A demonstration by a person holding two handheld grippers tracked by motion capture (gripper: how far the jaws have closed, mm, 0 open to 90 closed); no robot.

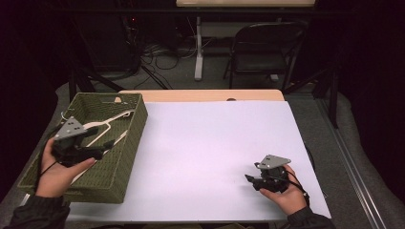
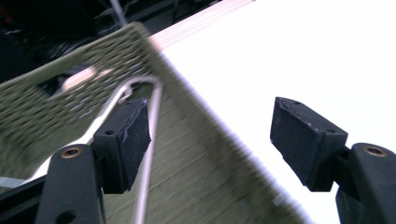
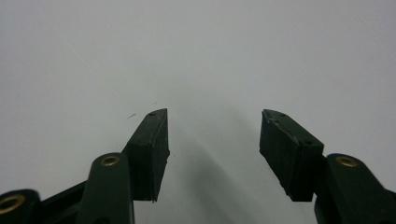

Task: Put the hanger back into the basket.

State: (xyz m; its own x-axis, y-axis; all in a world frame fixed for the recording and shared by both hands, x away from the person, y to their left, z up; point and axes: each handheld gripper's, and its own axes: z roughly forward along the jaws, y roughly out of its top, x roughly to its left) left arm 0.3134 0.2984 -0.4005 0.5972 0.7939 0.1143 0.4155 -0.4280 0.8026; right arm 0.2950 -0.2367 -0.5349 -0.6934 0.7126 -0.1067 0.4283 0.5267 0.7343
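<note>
A green woven basket [image 1: 128,138] stands on the table's left side, and a pale clothes hanger [image 1: 107,120] lies inside it. My left gripper [image 1: 102,151] hovers over the basket's near right part, held in a hand, jaws wide open with nothing between them. In the left gripper view the open gripper [image 2: 210,135] looks across the basket's right wall [image 2: 196,140], with the hanger's thin loop [image 2: 154,100] beside the left pad [image 2: 130,140]. My right gripper [image 1: 249,180] rests low on the white table cover [image 1: 210,143] at the near right, open; its own view shows the gripper [image 3: 214,149] over bare white surface.
Bare wood of the table [image 1: 200,95] shows at the far edge. Beyond it stand a dark folding chair [image 1: 265,50], a white table leg [image 1: 198,52] and tangled cables [image 1: 157,55] on the floor.
</note>
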